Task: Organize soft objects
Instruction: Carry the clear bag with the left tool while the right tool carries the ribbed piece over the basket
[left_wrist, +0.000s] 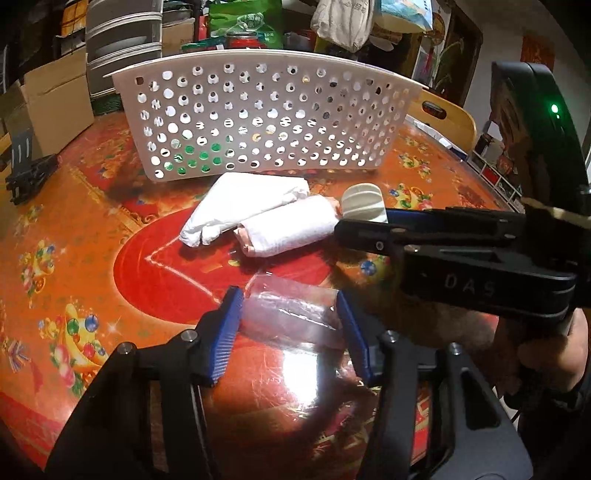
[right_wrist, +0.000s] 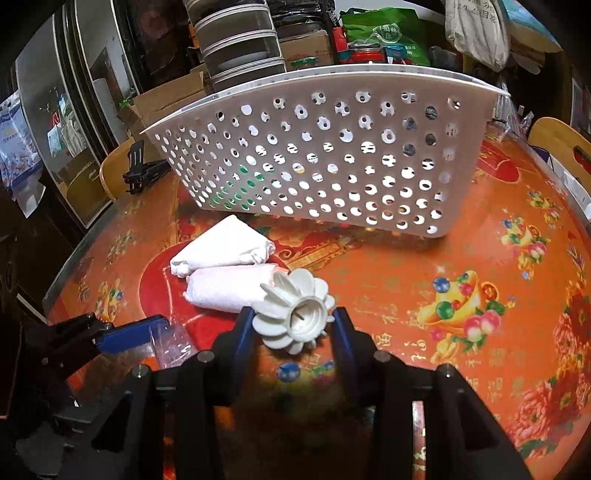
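Holding a clear plastic bag (left_wrist: 291, 314) clamped in our left gripper (left_wrist: 291, 317), we are keeping it ready near the table (left_wrist: 92, 240). Our right gripper (right_wrist: 293, 325) is squeezing a white brush head (right_wrist: 293, 314). Two rolled towels (right_wrist: 225, 269) are lying at twelve o'clock, just before the basket (right_wrist: 332, 155), likely their destination.

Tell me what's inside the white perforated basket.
Through the holes of the basket, only green patches show low at its left end. The walls cover the rest, so its contents can't be identified.
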